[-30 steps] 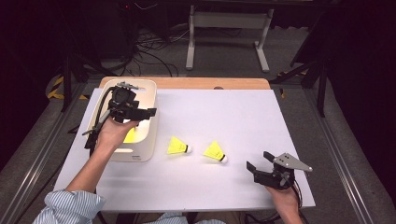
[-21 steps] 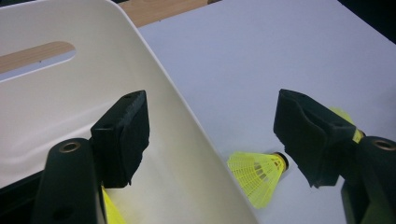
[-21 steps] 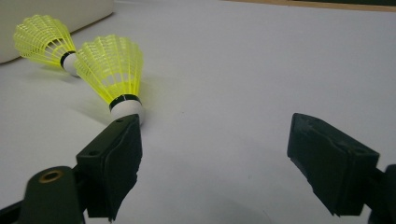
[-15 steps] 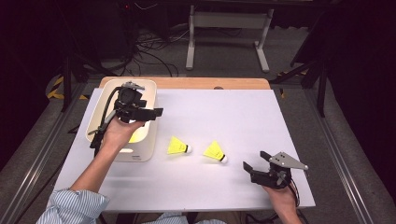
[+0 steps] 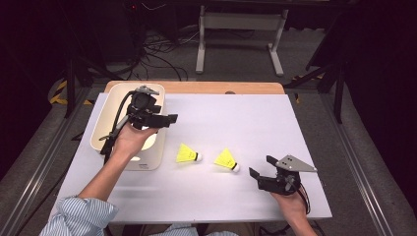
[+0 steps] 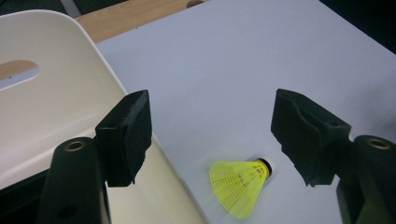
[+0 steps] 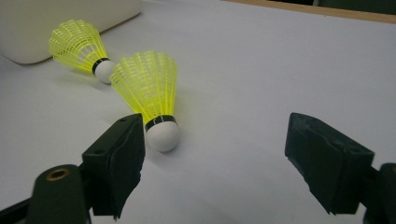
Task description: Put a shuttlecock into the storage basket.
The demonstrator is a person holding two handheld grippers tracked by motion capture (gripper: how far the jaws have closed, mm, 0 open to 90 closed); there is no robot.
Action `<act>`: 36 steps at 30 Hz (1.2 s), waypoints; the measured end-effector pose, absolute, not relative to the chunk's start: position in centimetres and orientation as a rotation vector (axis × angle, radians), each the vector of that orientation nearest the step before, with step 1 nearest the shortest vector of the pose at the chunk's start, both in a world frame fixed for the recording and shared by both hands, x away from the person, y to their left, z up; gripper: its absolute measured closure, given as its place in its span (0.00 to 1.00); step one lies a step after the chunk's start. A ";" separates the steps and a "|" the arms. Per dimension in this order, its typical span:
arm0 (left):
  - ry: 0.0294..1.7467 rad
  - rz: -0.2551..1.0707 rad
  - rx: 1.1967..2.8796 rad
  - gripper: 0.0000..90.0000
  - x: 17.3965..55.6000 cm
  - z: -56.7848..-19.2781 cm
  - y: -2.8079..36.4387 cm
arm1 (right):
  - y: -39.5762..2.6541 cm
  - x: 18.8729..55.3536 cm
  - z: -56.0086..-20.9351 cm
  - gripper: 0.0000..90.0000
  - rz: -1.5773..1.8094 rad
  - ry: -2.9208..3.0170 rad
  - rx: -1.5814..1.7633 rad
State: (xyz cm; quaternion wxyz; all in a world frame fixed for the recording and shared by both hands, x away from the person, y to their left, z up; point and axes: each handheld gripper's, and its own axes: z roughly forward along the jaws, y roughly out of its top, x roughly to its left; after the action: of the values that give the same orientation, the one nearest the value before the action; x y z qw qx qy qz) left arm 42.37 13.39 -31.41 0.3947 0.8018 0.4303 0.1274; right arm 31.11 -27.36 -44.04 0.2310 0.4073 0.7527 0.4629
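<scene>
My left gripper hangs above the cream bin's right rim, jaws apart and empty. Two yellow shuttlecocks lie mid-table toward the near edge. My right gripper, jaws apart, sits near the table's near right corner.

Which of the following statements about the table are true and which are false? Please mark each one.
1. Two yellow shuttlecocks lie on the white table top. True: the left shuttlecock and the right shuttlecock lie on their sides on the table top.
2. The left tongs grip a shuttlecock. False: they are open and hold nothing.
3. A cream bin stands at the left of the table. True.
4. The right tongs are shut. False: they are open, near the right shuttlecock.
5. A shuttlecock lies inside the bin. False: both lie on the table top.
</scene>
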 end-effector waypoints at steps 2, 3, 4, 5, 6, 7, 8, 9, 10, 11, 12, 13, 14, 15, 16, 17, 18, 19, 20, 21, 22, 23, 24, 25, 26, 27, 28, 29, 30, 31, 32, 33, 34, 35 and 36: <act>1.085 0.319 2.036 0.33 42.4 -31.4 13.3 | -27.0 31.3 -43.8 0.25 1.269 2.084 1.118; 1.080 0.319 2.035 0.33 42.4 -31.4 13.2 | -26.7 31.4 -43.6 0.25 1.265 2.083 1.119; 1.077 0.322 2.036 0.33 42.4 -31.4 13.1 | -26.4 31.5 -43.4 0.24 1.263 2.084 1.117; 1.076 0.318 2.036 0.34 42.4 -31.4 13.0 | -26.2 31.6 -43.3 0.24 1.261 2.086 1.117; 1.073 0.314 2.040 0.33 42.5 -31.4 12.9 | -25.9 31.8 -43.1 0.24 1.256 2.091 1.118; 1.068 0.313 2.046 0.33 42.5 -31.4 12.8 | -25.6 31.9 -43.0 0.24 1.257 2.099 1.118; 1.063 0.317 2.047 0.33 42.6 -31.5 12.7 | -25.3 32.0 -42.9 0.24 1.257 2.109 1.117; 1.067 0.307 2.046 0.33 42.6 -31.5 12.6 | -25.0 32.1 -42.8 0.24 1.256 2.119 1.111; 1.060 0.311 2.049 0.33 42.7 -31.5 12.6 | -24.7 32.2 -42.7 0.25 1.255 2.124 1.105; 1.062 0.310 2.047 0.33 42.7 -31.5 12.5 | -24.4 32.2 -42.5 0.25 1.260 2.130 1.099; 1.058 0.314 2.045 0.34 42.7 -31.5 12.5 | -23.7 32.5 -42.3 0.26 1.268 2.142 1.086; 1.055 0.308 2.047 0.34 42.8 -31.5 12.4 | -23.7 32.5 -42.3 0.26 1.268 2.142 1.086; 1.060 0.304 2.045 0.33 42.8 -31.5 12.4 | -23.4 32.6 -42.2 0.27 1.266 2.152 1.079; 1.057 0.306 2.048 0.33 42.8 -31.5 12.4 | -23.0 32.8 -42.1 0.27 1.261 2.160 1.074; 1.059 0.306 2.045 0.33 42.9 -31.5 12.3 | -22.5 32.9 -41.9 0.27 1.253 2.171 1.061; 1.057 0.305 2.046 0.33 42.9 -31.5 12.3 | -22.2 33.0 -41.8 0.28 1.249 2.177 1.051; 1.057 0.305 2.046 0.33 43.0 -31.5 12.3 | -21.8 33.2 -41.7 0.28 1.249 2.187 1.041; 1.063 0.303 2.045 0.33 43.0 -31.5 12.3 | -21.4 33.3 -41.5 0.28 1.247 2.194 1.034; 1.061 0.305 2.048 0.33 43.0 -31.5 12.3 | -21.1 33.4 -41.4 0.28 1.247 2.204 1.027; 1.067 0.299 2.043 0.33 43.1 -31.6 12.2 | -20.8 33.5 -41.3 0.28 1.247 2.211 1.022; 1.061 0.302 2.046 0.33 43.2 -31.6 12.2 | -20.3 33.6 -41.2 0.28 1.246 2.223 1.014; 1.063 0.299 2.048 0.33 43.2 -31.6 12.2 | -19.9 33.8 -41.0 0.28 1.245 2.235 1.004; 1.066 0.296 2.048 0.33 43.3 -31.6 12.2 | -19.5 33.9 -40.9 0.28 1.244 2.243 0.996; 1.062 0.294 2.053 0.33 43.4 -31.6 12.1 | -19.3 34.0 -40.9 0.28 1.242 2.250 0.991; 1.063 0.292 2.053 0.33 43.4 -31.6 12.1 | -18.9 34.2 -40.8 0.29 1.240 2.259 0.987; 1.059 0.292 2.059 0.33 43.5 -31.6 12.1 | -18.7 34.3 -40.7 0.29 1.238 2.266 0.986; 1.057 0.292 2.056 0.33 43.6 -31.6 12.0 | -17.9 34.5 -40.6 0.29 1.233 2.288 0.979; 1.057 0.292 2.056 0.33 43.6 -31.6 12.0 | -17.9 34.5 -40.6 0.29 1.233 2.288 0.979; 1.057 0.292 2.054 0.33 43.6 -31.5 12.0 | -17.1 34.8 -40.5 0.29 1.220 2.319 0.971; 1.054 0.296 2.054 0.33 43.6 -31.5 11.9 | -16.8 34.9 -40.5 0.29 1.214 2.328 0.967; 1.057 0.288 2.054 0.33 43.7 -31.5 11.9 | -16.4 35.1 -40.5 0.29 1.208 2.341 0.961; 1.057 0.288 2.054 0.33 43.7 -31.5 11.9 | -16.4 35.1 -40.5 0.29 1.208 2.341 0.961; 1.049 0.294 2.061 0.33 43.7 -31.5 11.9 | -15.5 35.3 -40.4 0.29 1.198 2.363 0.944; 1.049 0.294 2.061 0.33 43.7 -31.5 11.9 | -15.5 35.3 -40.4 0.29 1.198 2.363 0.944; 1.052 0.292 2.059 0.33 43.8 -31.4 11.9 | -15.1 35.4 -40.4 0.29 1.195 2.375 0.940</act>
State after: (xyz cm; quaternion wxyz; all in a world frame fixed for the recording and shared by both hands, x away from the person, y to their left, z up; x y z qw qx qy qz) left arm 43.78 11.90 -31.44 0.3945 0.8118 0.4148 0.1152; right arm 35.43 -15.12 -40.41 0.1600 0.3289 0.8313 0.4184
